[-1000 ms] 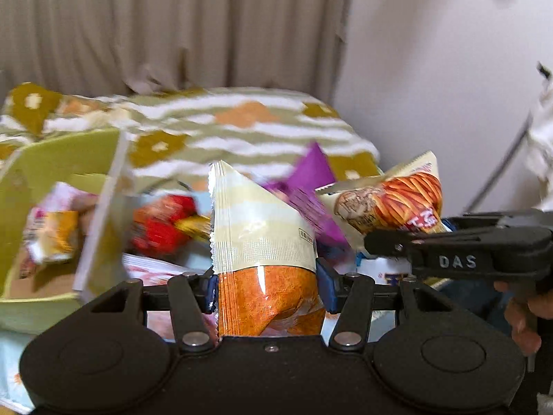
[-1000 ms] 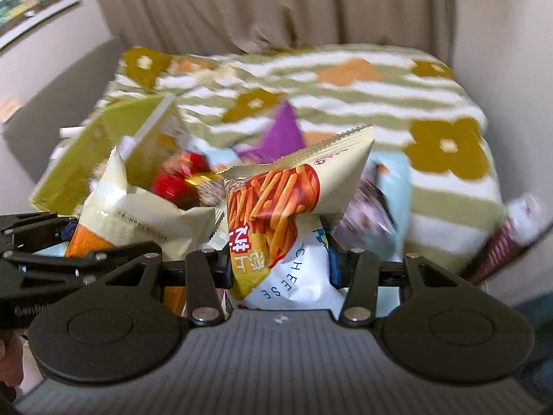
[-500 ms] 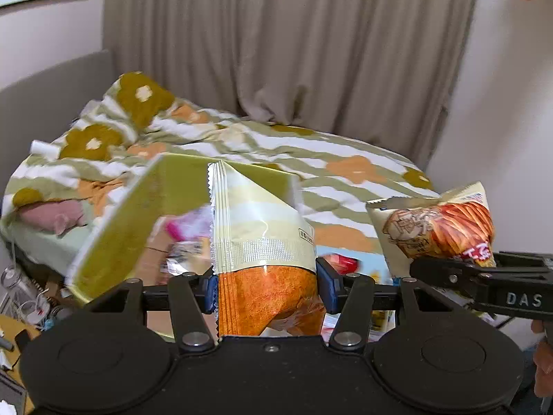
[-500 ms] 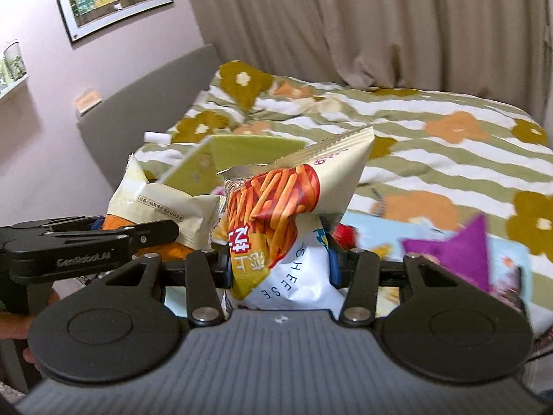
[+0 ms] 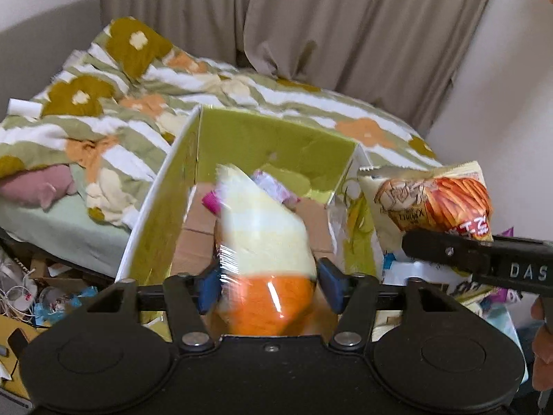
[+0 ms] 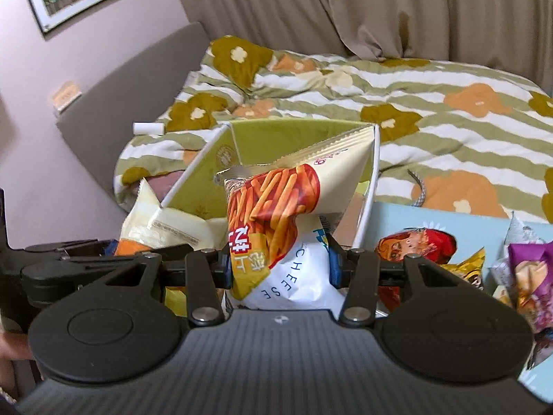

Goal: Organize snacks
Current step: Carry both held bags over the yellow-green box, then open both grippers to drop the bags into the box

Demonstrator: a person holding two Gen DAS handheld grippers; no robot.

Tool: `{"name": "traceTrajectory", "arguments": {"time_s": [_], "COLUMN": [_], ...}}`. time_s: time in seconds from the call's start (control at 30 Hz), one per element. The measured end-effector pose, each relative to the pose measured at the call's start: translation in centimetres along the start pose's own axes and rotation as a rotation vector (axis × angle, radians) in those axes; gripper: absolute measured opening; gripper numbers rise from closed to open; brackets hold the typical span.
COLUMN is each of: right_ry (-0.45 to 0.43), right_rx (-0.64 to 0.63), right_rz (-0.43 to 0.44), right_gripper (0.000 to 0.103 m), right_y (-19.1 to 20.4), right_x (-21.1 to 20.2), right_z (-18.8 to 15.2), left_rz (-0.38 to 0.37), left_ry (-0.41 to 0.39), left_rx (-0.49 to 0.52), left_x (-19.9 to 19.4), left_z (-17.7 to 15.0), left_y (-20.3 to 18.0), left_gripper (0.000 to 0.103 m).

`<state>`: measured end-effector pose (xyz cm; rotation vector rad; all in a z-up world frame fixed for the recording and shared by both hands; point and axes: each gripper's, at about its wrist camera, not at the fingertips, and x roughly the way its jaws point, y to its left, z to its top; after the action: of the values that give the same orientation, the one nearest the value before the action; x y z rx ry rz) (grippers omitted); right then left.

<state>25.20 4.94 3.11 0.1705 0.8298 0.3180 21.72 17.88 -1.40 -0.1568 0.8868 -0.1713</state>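
Snacks were going into the green box (image 5: 276,138): the orange-and-cream bag (image 5: 262,249) hung blurred over its opening, the left gripper (image 5: 268,285) having just spread its jaws off it. The right gripper (image 6: 278,264) stayed clamped on the fries bag (image 6: 280,207) beside the box; released there, it could land outside.

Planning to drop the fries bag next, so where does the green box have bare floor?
Bare cardboard floor shows between the green box's left wall and the cream-and-orange bag, and a narrower strip right of that bag. Crowded: pink wrappers at the back.
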Motion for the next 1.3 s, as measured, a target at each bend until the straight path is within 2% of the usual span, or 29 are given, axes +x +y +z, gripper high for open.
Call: {"name": "traceTrajectory", "arguments": {"time_s": [0.03,0.07,0.23,0.47,0.6,0.87,0.93,0.97,1.13,1.3], "right_ry": [0.006,0.012,0.036,0.055,0.067,0.113,0.115,0.115,0.085,0.055], "right_rx": [0.008,0.02,0.059,0.073,0.088,0.074,0.076,0.077,0.091,0.096], "right_rz": [-0.011,-0.026,-0.093,-0.155,-0.153,-0.123,-0.119,-0.122,-0.128,-0.112], "right_gripper": [0.062,0.062,0.062,0.062,0.063,0.065,0.079,0.101,0.103,0.103], "right_y": [0.1,0.4,1.5,2.9,3.8,5.0,5.0,5.0,4.5,4.1], "right_x": [0.4,0.9,2.6,4.2,5.0,6.6,6.9,7.0,6.4,5.6], "right_z": [0.0,0.0,-0.2,-0.6,-0.5,-0.3,-0.5,-0.6,-1.7,-2.5], "left_rz": [0.021,0.038,-0.01,-0.022,-0.011,0.016,0.032,0.039,0.082,0.086], "left_ry": [0.006,0.0,0.005,-0.035,-0.045,-0.044,-0.043,-0.043,-0.044,-0.049], "left_rx": [0.01,0.022,0.064,0.121,0.139,0.112,0.109,0.108,0.101,0.082], "left_x": [0.3,0.5,0.5,-0.5,-0.8,-1.0,-1.1,-1.2,-1.8,-2.2], "left_z": [0.0,0.0,-0.2,-0.2,-0.4,-0.8,-1.0,-1.1,-2.0,-2.3], "left_y": [0.4,0.8,2.2,3.4,4.1,5.3,5.4,5.4,5.4,5.3], "left_gripper": [0.095,0.098,0.098,0.098,0.098,0.098,0.098,0.098,0.098,0.098]}}
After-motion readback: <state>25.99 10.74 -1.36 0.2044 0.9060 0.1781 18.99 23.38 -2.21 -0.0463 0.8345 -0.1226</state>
